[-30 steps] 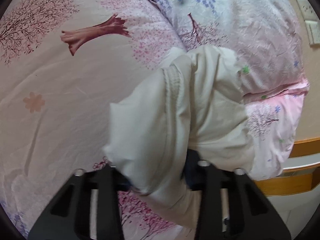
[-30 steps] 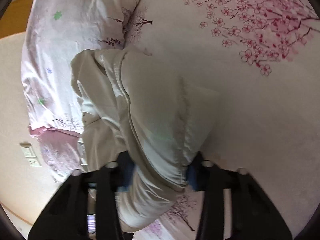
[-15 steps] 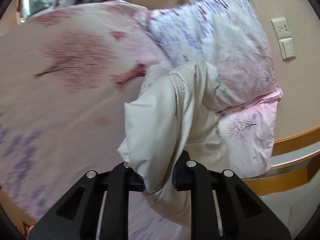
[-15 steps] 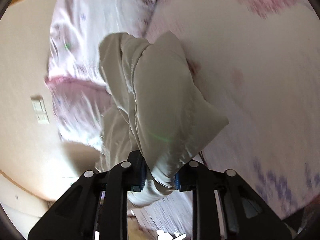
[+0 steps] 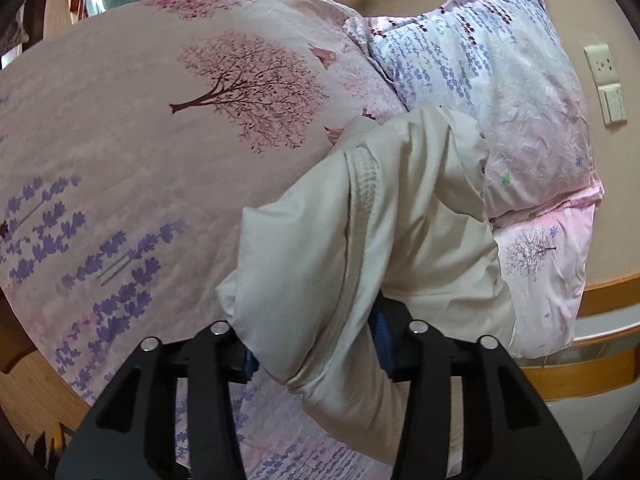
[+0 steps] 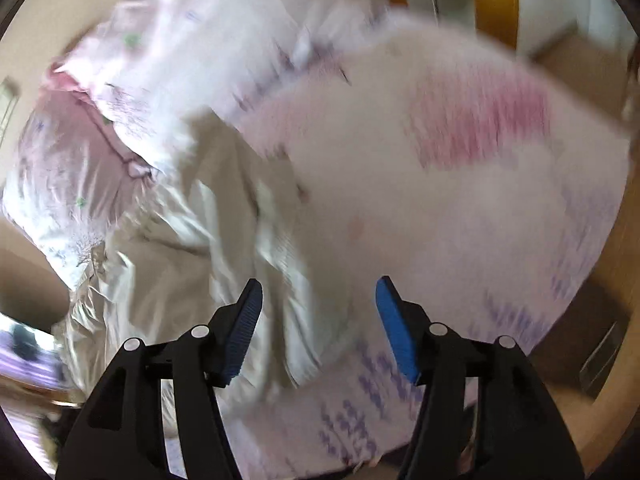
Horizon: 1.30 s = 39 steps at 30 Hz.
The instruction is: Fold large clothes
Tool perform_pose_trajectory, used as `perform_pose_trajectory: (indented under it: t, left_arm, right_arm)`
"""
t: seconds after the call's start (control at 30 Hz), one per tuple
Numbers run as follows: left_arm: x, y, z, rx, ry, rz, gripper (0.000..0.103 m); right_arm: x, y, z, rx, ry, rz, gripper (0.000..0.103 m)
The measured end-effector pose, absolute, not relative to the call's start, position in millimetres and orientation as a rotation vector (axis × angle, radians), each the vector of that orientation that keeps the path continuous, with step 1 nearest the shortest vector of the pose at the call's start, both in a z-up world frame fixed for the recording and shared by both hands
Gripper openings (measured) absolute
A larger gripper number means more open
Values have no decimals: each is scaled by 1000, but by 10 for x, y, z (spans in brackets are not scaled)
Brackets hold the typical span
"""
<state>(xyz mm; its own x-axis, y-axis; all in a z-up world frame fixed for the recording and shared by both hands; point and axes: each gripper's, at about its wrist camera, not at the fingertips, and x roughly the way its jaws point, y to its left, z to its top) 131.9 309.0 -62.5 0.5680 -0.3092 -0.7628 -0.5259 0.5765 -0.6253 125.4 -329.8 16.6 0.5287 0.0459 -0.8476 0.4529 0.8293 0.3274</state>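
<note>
A cream jacket (image 5: 360, 240) hangs bunched from my left gripper (image 5: 316, 340), which is shut on a thick fold of it above the bed; the cloth hides the blue pads. In the blurred right wrist view the same cream jacket (image 6: 192, 248) lies crumpled to the left against the pillows. My right gripper (image 6: 318, 328) is open and empty above the bed, its blue pads (image 6: 394, 332) wide apart, with the jacket below and left of it.
The bed wears a pink floral duvet (image 5: 160, 120) with trees and purple flowers. Pillows (image 5: 500, 80) are stacked by the beige wall with a socket (image 5: 604, 66). A wooden bed frame (image 5: 580, 376) runs at the right. Wooden floor (image 5: 36, 392) shows at the left.
My right gripper has opened and let go of the jacket, which dropped to its left. My left gripper still holds the jacket and has lifted back from the bed.
</note>
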Motion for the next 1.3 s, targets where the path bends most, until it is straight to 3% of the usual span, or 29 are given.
perform_pose_trajectory:
  t: [0.07,0.23,0.37,0.7,0.87,1.03,1.3]
  left_arm:
    - [1306,3095,-628,-992,996,153,48]
    - [1288,3111,-648,-1012,981,150,48]
    - [1262,3138,-666,-1042,967,154,49]
    - [1309,3144,-696,-1058,954,157,49]
    - [1372,3082,-606,-1012,937,142,36]
    - [1425,2919,-297,-906,886,77,28]
    - [1480,2481,280,-716,788,-91,27]
  right_arm:
    - [1427,-2964,387,442,936,-149,61]
    - [1906,-1818,596,298,944,297,29]
    - [2127,-993,598,222,997,477,17]
    - [2311,-492,-149,34,1214,394,14]
    - [2403,-451,-331,2,1265,383,14]
    - [2520,-452,-402,5,1323,384,14]
    - [2664,-411,-490,33,1352,390,13]
